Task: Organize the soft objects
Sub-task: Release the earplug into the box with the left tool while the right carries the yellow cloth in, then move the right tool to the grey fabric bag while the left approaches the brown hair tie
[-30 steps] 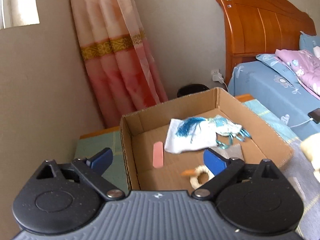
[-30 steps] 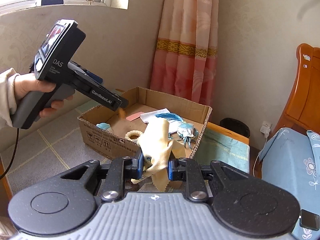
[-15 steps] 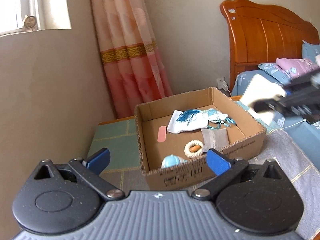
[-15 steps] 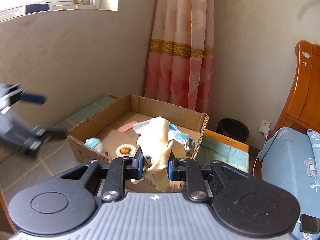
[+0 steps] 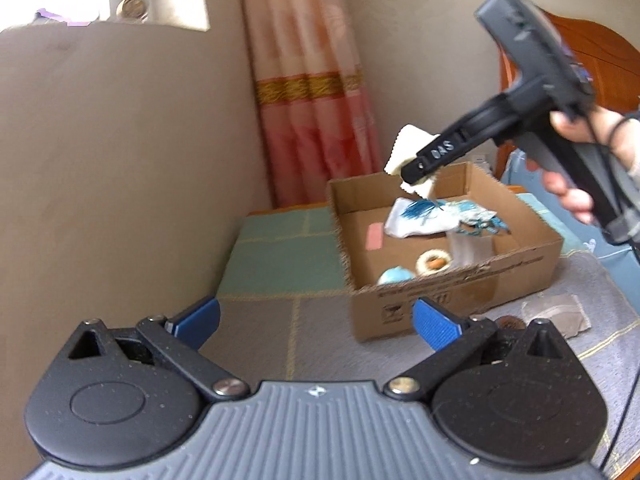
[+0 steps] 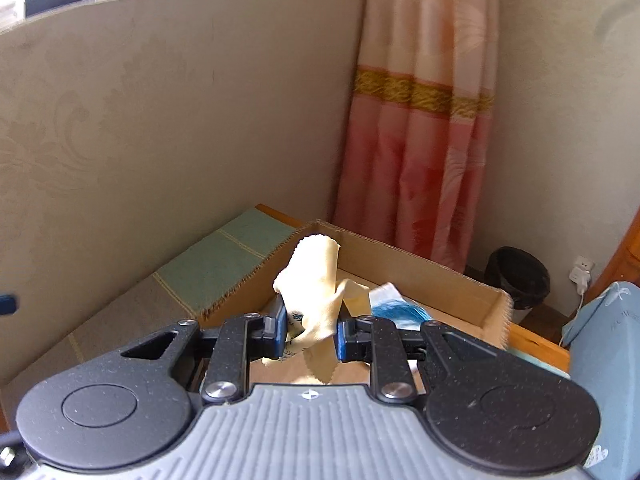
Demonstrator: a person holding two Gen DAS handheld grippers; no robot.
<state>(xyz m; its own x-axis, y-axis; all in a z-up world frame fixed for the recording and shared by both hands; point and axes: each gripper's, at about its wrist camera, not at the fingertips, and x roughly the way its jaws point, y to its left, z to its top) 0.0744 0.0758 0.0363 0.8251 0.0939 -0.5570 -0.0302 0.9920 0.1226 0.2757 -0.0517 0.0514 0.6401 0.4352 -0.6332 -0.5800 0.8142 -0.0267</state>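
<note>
Two hand-held grippers frame the cardboard box (image 5: pixel 448 280): the left hand-held gripper (image 5: pixel 316 322), low in its frame, stands with jaws wide apart and nothing between them over bare grey bench (image 5: pixel 280 344) short of the box's near wall. At upper right of that frame, a hand (image 5: pixel 576 160) tilts the right hand-held gripper (image 6: pixel 311 334) down over the box's far rim, jaws clamped on the pale yellow cloth (image 6: pixel 318 280).

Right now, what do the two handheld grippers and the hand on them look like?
Both grippers have a ribbed grey body, two round black discs, black linkage arms with silver pivots, and blue pads. From outside, the right gripper is a dark grey pistol-grip unit with white "DAS" lettering, a screen on its back and a black cable. The hand holding it wears a dark band at the wrist. The left gripper looks alike.
</note>
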